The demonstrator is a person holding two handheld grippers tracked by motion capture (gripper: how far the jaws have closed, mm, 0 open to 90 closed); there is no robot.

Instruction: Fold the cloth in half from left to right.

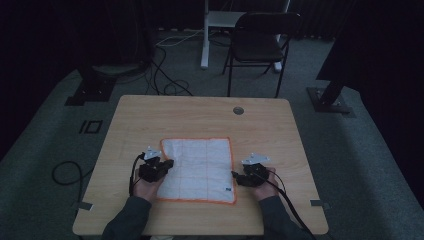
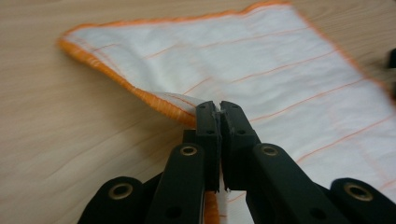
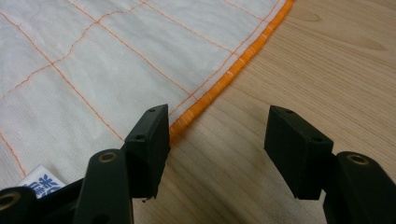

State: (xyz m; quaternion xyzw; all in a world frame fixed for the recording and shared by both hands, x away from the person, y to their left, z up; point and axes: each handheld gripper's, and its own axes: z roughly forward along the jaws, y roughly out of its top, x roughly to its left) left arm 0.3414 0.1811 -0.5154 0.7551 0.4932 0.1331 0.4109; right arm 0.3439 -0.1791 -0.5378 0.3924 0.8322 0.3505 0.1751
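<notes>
A white cloth (image 1: 200, 167) with an orange hem and thin orange grid lines lies spread on the wooden table (image 1: 150, 115). My left gripper (image 1: 167, 165) is at the cloth's left edge. In the left gripper view the cloth (image 2: 280, 70) has its hem pinched between the jaws of my left gripper (image 2: 219, 106), and that edge is lifted a little off the wood. My right gripper (image 1: 236, 176) rests at the cloth's right edge. In the right gripper view my right gripper (image 3: 217, 128) stands open, one jaw over the orange hem (image 3: 233, 70), the other over bare wood.
A round cable hole (image 1: 238, 110) sits near the table's far edge. A dark folding chair (image 1: 260, 42) and a white stand (image 1: 206, 35) are on the floor behind the table. A small blue-printed label (image 3: 39, 179) is sewn at the cloth's near corner.
</notes>
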